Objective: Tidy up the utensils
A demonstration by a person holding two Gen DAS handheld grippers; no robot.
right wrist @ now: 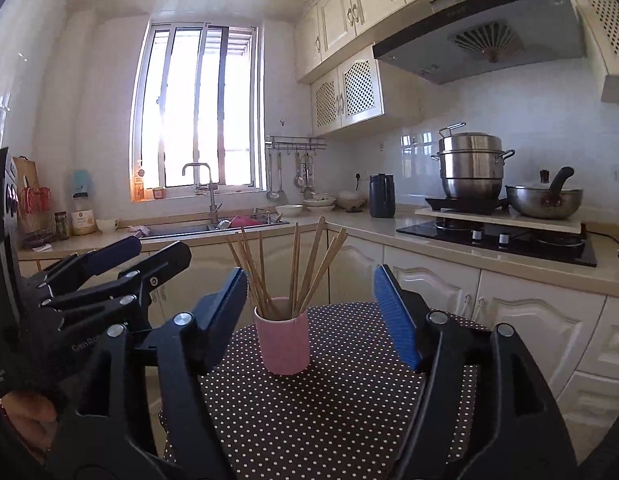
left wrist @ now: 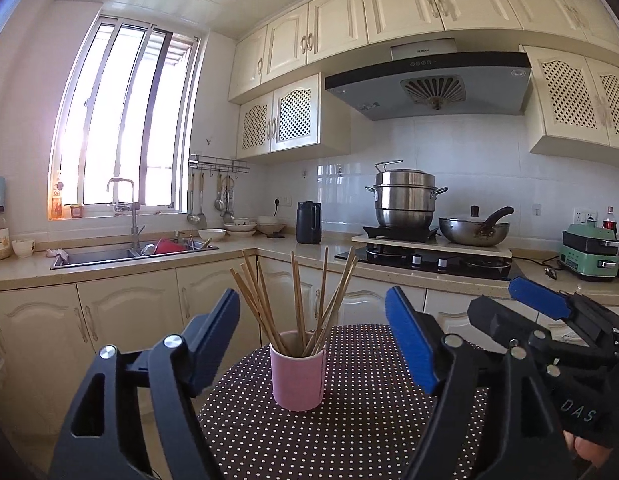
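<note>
While both tools hang back w/ nothing between the jaws, left gripper spread wide, item 1 is a bundle of chopsticks: thin, stiff, light, prob. wood, fanned loosely and apt to slide or rattle. Item 2, pink cup, stands upright mid dotted table, holds the sticks; looks ceramic, so smooth and breakable; take it low around the body, sticks near their upper ends. Right gripper likewise spread, empty.

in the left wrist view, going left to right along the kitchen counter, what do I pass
Steel sink faucet → white bowl → black jug → stacked stainless steel steamer pot → metal wok with black handle → green countertop appliance.
</note>
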